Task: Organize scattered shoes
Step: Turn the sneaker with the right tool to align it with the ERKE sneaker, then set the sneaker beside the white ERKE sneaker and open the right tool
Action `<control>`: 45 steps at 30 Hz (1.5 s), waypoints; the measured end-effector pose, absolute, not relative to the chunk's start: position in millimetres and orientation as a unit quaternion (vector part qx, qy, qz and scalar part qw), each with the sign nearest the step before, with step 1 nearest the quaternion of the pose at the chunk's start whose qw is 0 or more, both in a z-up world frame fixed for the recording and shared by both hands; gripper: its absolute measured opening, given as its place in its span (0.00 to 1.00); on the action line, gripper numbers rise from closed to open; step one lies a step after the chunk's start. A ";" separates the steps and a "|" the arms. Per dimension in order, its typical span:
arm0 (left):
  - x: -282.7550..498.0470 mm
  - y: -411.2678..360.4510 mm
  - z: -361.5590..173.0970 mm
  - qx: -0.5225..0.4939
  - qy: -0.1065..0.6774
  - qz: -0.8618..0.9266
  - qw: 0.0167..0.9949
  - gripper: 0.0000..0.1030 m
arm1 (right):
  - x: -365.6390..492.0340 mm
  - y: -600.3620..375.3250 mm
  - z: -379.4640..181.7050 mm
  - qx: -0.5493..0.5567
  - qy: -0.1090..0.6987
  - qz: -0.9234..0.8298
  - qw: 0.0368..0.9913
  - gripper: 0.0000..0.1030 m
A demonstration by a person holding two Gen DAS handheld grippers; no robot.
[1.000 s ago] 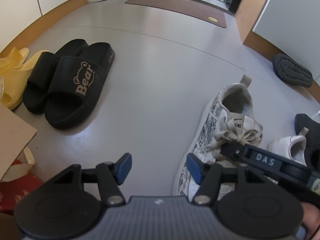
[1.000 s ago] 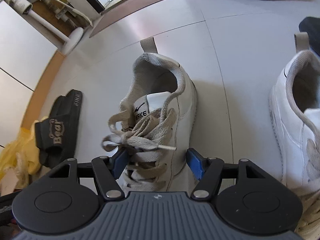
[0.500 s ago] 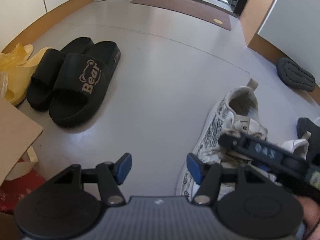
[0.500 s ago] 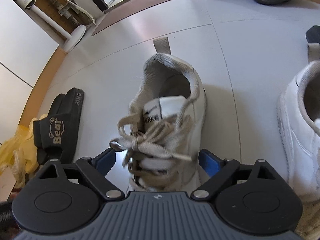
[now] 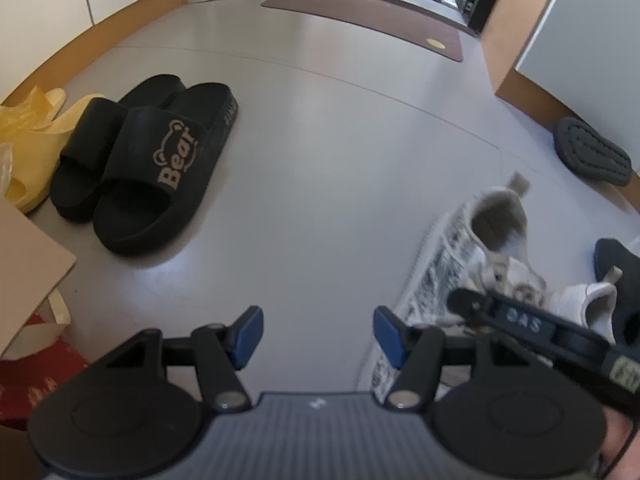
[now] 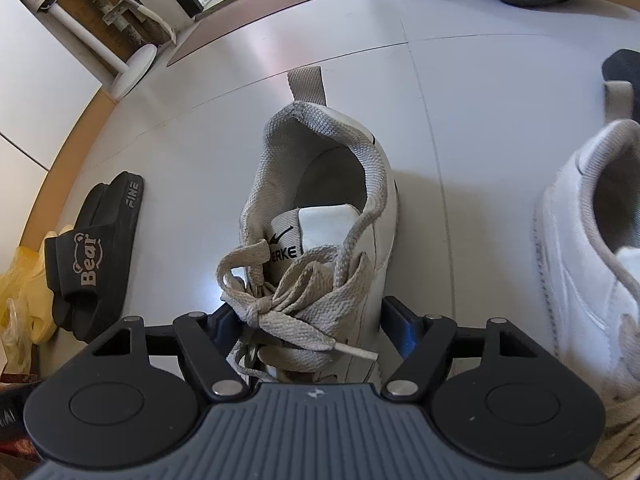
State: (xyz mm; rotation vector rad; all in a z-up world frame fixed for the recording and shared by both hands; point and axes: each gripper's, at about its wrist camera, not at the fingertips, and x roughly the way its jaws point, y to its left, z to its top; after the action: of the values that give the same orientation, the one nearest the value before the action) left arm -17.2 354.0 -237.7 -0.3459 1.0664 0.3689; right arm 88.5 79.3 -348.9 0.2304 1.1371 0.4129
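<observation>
Scattered shoes on your grey floor

At your 12 o'clock stands the white laced sneaker (image 6: 320,240), upright, heel away from you, beige laces tied in a loose bow. Its mate, a second white sneaker (image 6: 584,240), sits at 3 o'clock, apart. The black Bear slides (image 5: 148,168) lie paired, touching, at 10 o'clock, with yellow slippers (image 5: 36,152) just beyond. A dark grey slipper (image 5: 592,152) lies sole-up at 1 o'clock, near the wall.

open floor (image 5: 320,152) centre, black slides (image 5: 152,168) left
</observation>
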 end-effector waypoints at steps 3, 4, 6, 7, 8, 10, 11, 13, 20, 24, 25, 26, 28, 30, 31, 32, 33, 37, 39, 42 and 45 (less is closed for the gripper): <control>-9.2 355.8 -240.9 -0.165 0.504 0.173 0.830 0.62 | 85.2 71.0 -349.2 0.109 0.534 0.190 0.817 0.74; -6.9 356.4 -241.6 -0.166 0.505 0.170 0.830 0.62 | 84.6 69.5 -349.4 0.108 0.534 0.190 0.817 0.74; -0.7 355.5 -242.4 -0.166 0.507 0.162 0.830 0.62 | 82.1 61.7 -349.7 0.107 0.533 0.192 0.817 0.74; 3.7 354.2 -241.5 -0.164 0.508 0.156 0.831 0.62 | 81.2 58.5 -349.9 0.107 0.533 0.190 0.817 0.74; 6.2 354.7 -240.5 -0.163 0.507 0.154 0.832 0.62 | 80.0 54.3 -349.7 0.107 0.533 0.187 0.818 0.74; 10.7 356.3 -238.4 -0.161 0.506 0.151 0.834 0.62 | 78.9 49.7 -349.5 0.107 0.532 0.181 0.820 0.74; 13.8 357.2 -236.7 -0.161 0.505 0.150 0.835 0.62 | 78.6 48.2 -349.6 0.108 0.532 0.179 0.821 0.74; 19.1 360.5 -234.7 -0.160 0.503 0.150 0.836 0.62 | 76.2 39.9 -349.4 0.108 0.531 0.169 0.823 0.74; 30.4 378.2 -237.3 -0.164 0.507 0.151 0.833 0.62 | 70.8 39.3 -347.1 0.088 0.533 0.167 0.825 0.73; 39.0 392.1 -235.9 -0.165 0.505 0.154 0.833 0.62 | 64.8 43.8 -342.5 0.070 0.533 0.156 0.829 0.73; 41.5 393.8 -235.6 -0.165 0.505 0.154 0.833 0.62 | 62.8 45.7 -340.9 0.061 0.530 0.152 0.832 0.73; 44.5 396.9 -235.0 -0.165 0.504 0.154 0.834 0.62 | 60.7 47.1 -339.5 0.053 0.528 0.150 0.834 0.73; 47.4 399.6 -234.8 -0.165 0.504 0.153 0.834 0.62 | 56.9 48.2 -337.5 0.041 0.524 0.146 0.838 0.73; 50.9 401.5 -234.7 -0.166 0.503 0.151 0.835 0.62 | 55.0 47.9 -336.0 0.037 0.526 0.142 0.838 0.73; 52.3 404.5 -233.6 -0.168 0.501 0.151 0.836 0.62 | 54.6 47.4 -334.8 0.035 0.528 0.139 0.837 0.73; 53.2 405.8 -233.0 -0.169 0.500 0.151 0.836 0.62 | 54.3 47.1 -333.6 0.033 0.531 0.135 0.836 0.73; 54.0 406.7 -232.5 -0.171 0.498 0.150 0.837 0.62 | 53.8 47.2 -332.4 0.029 0.535 0.130 0.835 0.73; 54.5 402.3 -233.8 -0.176 0.495 0.152 0.837 0.62 | 47.8 45.8 -330.6 0.020 0.538 0.114 0.835 0.73; 61.6 409.6 -236.0 -0.178 0.496 0.152 0.836 0.62 | 44.8 44.7 -330.3 0.019 0.537 0.105 0.837 0.72; 72.0 414.4 -242.9 -0.182 0.497 0.151 0.835 0.62 | 39.2 44.0 -330.0 0.012 0.533 0.090 0.841 0.71; 83.3 418.5 -250.1 -0.186 0.497 0.149 0.834 0.62 | 33.9 44.6 -329.3 -0.004 0.526 0.084 0.846 0.71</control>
State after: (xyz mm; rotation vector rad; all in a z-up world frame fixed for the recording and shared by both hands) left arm 83.3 418.5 -250.1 -0.3935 1.0530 0.3153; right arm 33.9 44.6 -329.3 -0.0094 1.1088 0.1769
